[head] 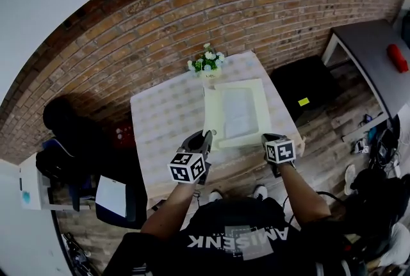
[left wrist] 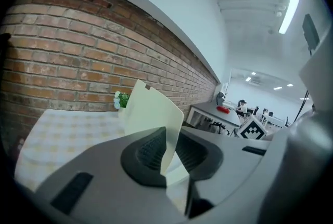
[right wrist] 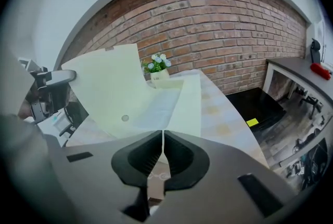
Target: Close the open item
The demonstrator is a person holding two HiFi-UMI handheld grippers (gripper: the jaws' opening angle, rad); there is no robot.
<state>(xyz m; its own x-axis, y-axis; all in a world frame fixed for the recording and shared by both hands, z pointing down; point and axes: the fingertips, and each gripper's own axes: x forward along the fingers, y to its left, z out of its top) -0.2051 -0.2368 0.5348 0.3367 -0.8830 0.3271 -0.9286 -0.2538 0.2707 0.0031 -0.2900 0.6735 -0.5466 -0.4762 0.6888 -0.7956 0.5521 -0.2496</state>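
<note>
A pale yellow-green folder (head: 240,111) lies open on the checked table (head: 163,121). Its cover (head: 206,116) stands nearly upright at the folder's left side. My left gripper (head: 204,136) has the lower edge of that cover (left wrist: 151,108) between its jaws; the sheet lies against the left pad and a narrow gap shows at the right pad, so the left gripper (left wrist: 169,147) is open. At the folder's near right corner, my right gripper (head: 270,139) is shut on the folder's near edge (right wrist: 179,108). In the right gripper view the right gripper (right wrist: 162,145) shows pads meeting and the raised cover (right wrist: 104,88) at the left.
A small pot of white flowers (head: 207,63) stands at the table's far edge, just behind the folder, against the brick wall (head: 211,6). A black box (head: 304,86) sits on the floor to the right, beside a grey table (head: 368,50). A chair (head: 122,201) stands at the near left.
</note>
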